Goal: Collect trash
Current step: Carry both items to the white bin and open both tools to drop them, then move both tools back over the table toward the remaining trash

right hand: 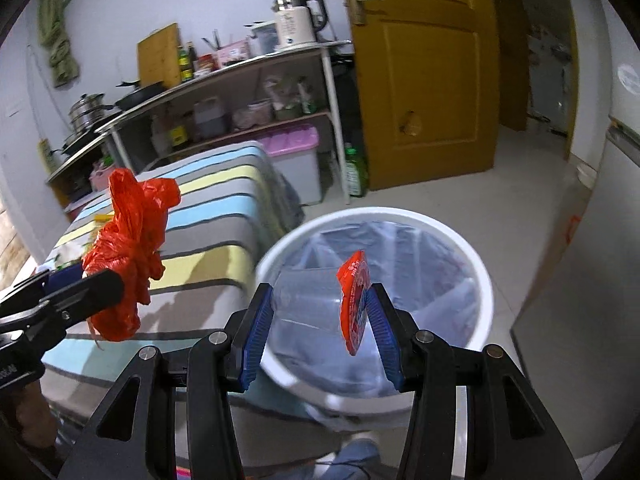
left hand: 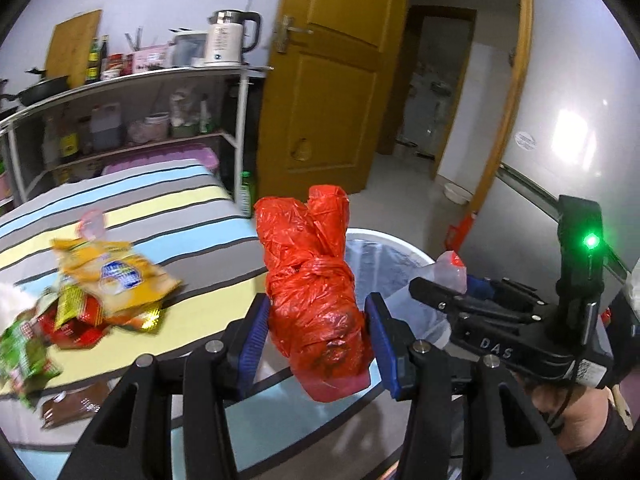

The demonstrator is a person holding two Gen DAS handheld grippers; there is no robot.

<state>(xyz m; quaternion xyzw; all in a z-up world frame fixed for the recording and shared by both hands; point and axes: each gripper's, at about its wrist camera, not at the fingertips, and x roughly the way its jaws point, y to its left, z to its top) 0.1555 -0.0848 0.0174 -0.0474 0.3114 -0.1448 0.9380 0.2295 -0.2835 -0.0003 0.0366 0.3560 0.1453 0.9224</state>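
Observation:
My left gripper (left hand: 316,336) is shut on a knotted red plastic bag (left hand: 316,292) and holds it above the table edge, next to the bin; the bag also shows in the right wrist view (right hand: 128,256). My right gripper (right hand: 320,320) is shut on a clear plastic cup with a red peeled lid (right hand: 316,304), held over the open white trash bin (right hand: 476,264) lined with a clear bag. In the left wrist view the right gripper (left hand: 444,292) is at the right, over the bin (left hand: 400,240). Snack wrappers (left hand: 100,292) lie on the striped tablecloth (left hand: 172,204).
A shelf rack (left hand: 132,120) with a kettle (left hand: 228,38), bottles and pans stands behind the table. A yellow door (right hand: 424,72) stands open beside it. A green bottle (right hand: 354,172) and a lidded box (right hand: 296,160) sit on the floor. A fridge (right hand: 600,240) is at the right.

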